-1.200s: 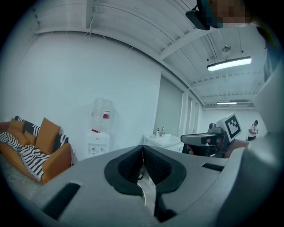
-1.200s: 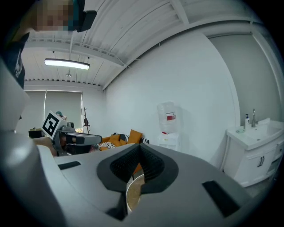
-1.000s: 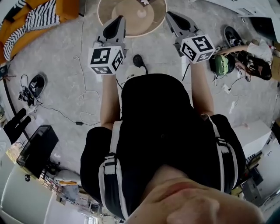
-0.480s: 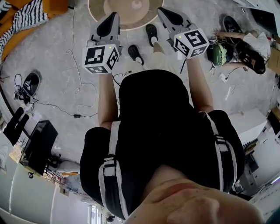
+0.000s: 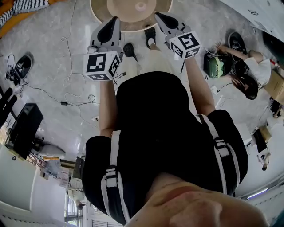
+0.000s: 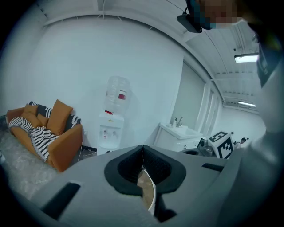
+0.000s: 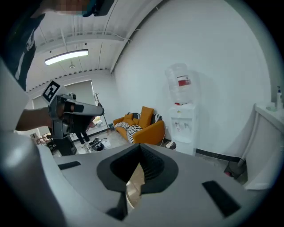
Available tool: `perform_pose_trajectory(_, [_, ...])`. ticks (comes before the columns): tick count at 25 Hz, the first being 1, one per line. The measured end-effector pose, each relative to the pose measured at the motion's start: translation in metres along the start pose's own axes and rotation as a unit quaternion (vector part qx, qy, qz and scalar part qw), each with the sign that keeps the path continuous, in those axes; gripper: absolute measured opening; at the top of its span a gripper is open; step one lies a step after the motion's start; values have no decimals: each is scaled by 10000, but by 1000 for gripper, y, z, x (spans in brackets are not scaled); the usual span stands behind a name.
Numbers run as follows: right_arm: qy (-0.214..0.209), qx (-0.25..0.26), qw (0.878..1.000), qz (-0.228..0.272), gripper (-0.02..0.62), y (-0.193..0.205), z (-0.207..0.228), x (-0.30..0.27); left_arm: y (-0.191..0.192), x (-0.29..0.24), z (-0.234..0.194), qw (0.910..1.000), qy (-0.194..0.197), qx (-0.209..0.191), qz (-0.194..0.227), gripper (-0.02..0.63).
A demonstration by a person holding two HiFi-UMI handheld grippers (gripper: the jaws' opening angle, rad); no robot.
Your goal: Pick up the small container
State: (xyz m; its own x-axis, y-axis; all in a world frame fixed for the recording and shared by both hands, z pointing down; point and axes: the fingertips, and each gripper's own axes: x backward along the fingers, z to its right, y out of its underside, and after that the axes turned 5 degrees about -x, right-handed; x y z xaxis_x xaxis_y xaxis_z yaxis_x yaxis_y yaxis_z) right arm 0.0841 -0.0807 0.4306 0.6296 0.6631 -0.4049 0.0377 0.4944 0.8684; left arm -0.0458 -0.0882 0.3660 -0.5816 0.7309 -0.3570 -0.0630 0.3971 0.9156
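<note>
Holding both grippers raised, with no container in sight

Starting at my far left, a black case [image 5: 24, 128] sits on the floor [image 5: 66, 102] with loose cables [image 5: 73, 95] trailing past it toward the middle. I judge that side poor for stepping, since a cable could snag a foot.

The left gripper [image 5: 114, 21] is lifted in front of the chest and points outward over the near edge of the round table [image 5: 102, 13]. Its own view shows the pads pressed together with nothing between them. It looks across the room at an orange sofa [image 6: 53, 133] and a water dispenser [image 6: 111, 128], not down at any surface. I take that level aim for a carrying pose, not a reach.

The table lies straight ahead, only partly in frame. A small round spot [image 5: 141, 6] at its middle may be part of the table itself. I cannot find the small container in any view.

The right gripper [image 5: 159, 17] mirrors the left, near it but apart, and its jaws are closed on nothing too. Both would need opening and tipping down before any grasp.

Further right a person [image 5: 242, 73] sits on the floor beside a green object [image 5: 214, 65], well apart from me. The bare floor between us looks like the freer side for moving.
</note>
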Motion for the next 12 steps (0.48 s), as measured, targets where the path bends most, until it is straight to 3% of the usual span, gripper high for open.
perform_pose_trajectory(12, [-791, 79, 9901, -1156, 5, 114, 63, -93, 41, -59, -6, 9955, -748, 554, -162, 19])
